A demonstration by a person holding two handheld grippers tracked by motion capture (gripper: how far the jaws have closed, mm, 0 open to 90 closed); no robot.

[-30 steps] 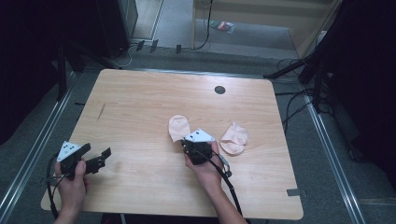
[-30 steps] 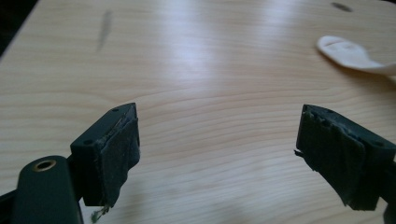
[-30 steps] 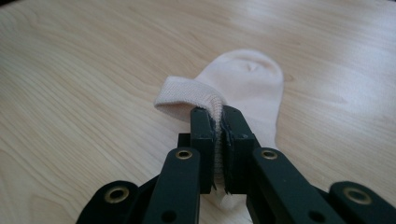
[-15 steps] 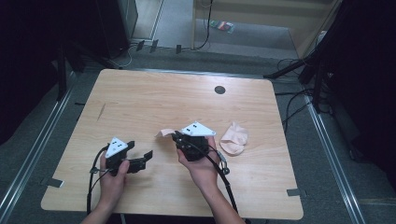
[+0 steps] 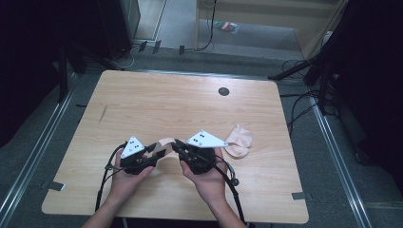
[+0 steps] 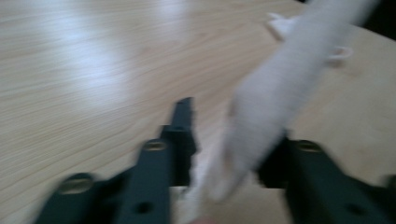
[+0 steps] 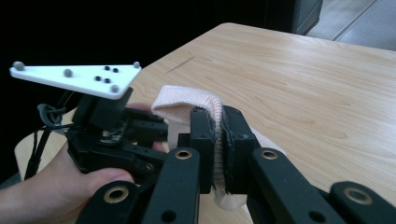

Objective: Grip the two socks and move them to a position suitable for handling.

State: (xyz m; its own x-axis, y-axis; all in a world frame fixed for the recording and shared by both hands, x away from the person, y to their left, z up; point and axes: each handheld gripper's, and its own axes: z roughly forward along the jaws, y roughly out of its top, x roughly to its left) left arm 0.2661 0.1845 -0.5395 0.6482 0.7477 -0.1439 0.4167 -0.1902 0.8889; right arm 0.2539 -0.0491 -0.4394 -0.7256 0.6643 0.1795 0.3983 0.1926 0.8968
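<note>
Pink sock (image 5: pixel 165 142) hangs stretched between both grippers above the tabletop's (image 5: pixel 190 104) near edge. The right gripper (image 7: pixel 218 135) has its jaws clamped tight on its fabric. The left gripper's (image 5: pixel 157 151) jaws have just been closing with the sock between them; whether they grip it I cannot tell. A second sock (image 5: pixel 239 141) lies toward the right edge.

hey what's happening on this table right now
A person works two handheld grippers over a wooden table. The right gripper has its jaws clamped on a pale pink sock, lifted off the table. The left gripper has just been closing its jaws around the sock's free end. A second sock lies beside them.
</note>
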